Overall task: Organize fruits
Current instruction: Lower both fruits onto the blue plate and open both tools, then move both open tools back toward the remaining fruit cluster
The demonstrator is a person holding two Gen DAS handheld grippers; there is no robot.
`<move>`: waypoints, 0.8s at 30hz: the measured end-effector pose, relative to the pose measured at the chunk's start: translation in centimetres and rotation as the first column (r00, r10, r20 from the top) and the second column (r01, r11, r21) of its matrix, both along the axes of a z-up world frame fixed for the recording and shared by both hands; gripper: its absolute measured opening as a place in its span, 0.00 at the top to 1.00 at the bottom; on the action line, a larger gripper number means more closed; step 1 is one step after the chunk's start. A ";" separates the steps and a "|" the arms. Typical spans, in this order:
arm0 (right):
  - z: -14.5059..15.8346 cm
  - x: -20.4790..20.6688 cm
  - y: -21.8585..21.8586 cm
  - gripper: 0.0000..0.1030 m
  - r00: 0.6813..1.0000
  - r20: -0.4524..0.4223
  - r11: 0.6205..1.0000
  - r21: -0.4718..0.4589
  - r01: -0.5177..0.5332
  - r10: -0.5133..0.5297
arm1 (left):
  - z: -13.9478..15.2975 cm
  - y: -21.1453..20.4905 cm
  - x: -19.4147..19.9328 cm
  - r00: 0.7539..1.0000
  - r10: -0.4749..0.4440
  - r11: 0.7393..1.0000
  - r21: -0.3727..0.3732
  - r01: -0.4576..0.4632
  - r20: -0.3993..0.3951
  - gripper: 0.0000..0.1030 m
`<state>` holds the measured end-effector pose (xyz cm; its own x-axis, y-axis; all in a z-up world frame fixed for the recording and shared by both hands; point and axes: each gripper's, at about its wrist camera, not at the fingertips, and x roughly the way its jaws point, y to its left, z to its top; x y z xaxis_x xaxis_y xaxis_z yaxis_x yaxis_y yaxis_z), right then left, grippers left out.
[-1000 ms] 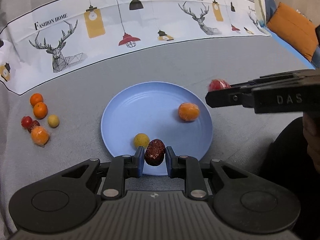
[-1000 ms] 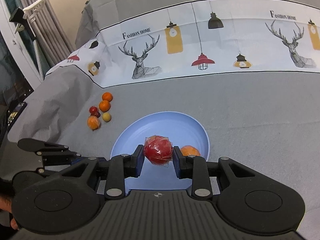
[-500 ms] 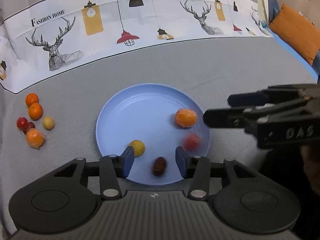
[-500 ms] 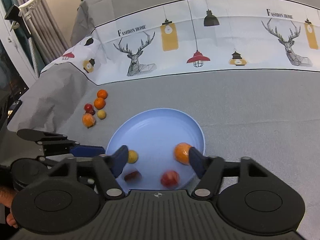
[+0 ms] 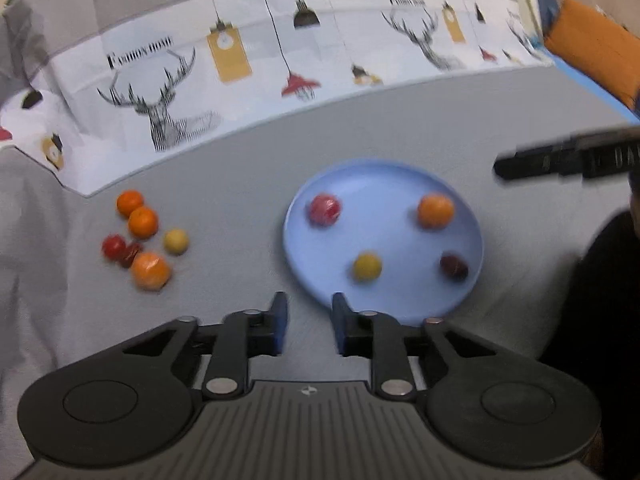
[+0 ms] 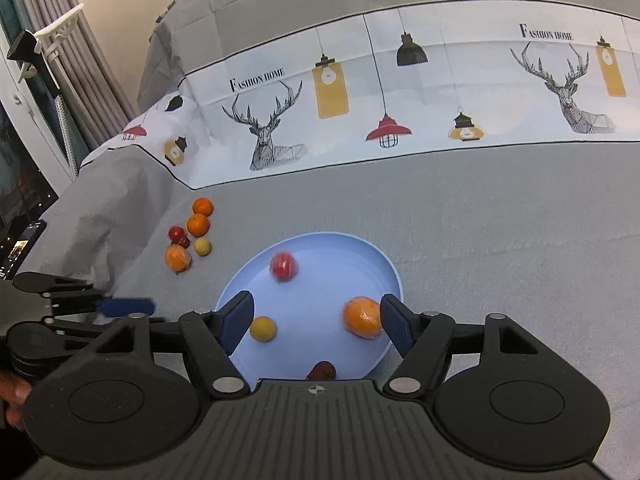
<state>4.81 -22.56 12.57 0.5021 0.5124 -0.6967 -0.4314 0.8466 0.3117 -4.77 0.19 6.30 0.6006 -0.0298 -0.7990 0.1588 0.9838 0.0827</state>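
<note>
The blue plate [image 5: 380, 232] [image 6: 320, 304] lies on the grey cloth. On it rest a red wrapped fruit [image 5: 325, 209] [image 6: 283, 266], an orange [image 5: 436, 211] [image 6: 362, 317], a small yellow fruit [image 5: 367, 267] [image 6: 263, 329] and a dark red date [image 5: 454, 267] [image 6: 321, 371]. My left gripper [image 5: 307, 322] hangs off the plate's near left rim, shut to a narrow gap with nothing in it. My right gripper [image 6: 315, 304] is over the plate's near side. Its jaws are opening wide and grip nothing, with the orange just inside the right finger.
Several loose fruits lie in a cluster left of the plate: two oranges [image 5: 143, 222], a yellow one [image 5: 175, 241], a red one [image 5: 113, 247] and a wrapped orange [image 5: 150, 270] [image 6: 177, 258]. A printed white band crosses the cloth behind. An orange cushion [image 5: 592, 44] sits far right.
Both grippers let go: the date and the red wrapped fruit dropped onto the plate, and the red one rolled to its far left. The left gripper swung left and closed again.
</note>
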 end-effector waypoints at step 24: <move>-0.2 0.0 1.1 0.25 1.000 -0.004 0.996 -0.090 0.004 -0.004 | 0.9 12.6 -3.0 0.915 0.394 0.913 -0.152 -0.379 0.082 0.81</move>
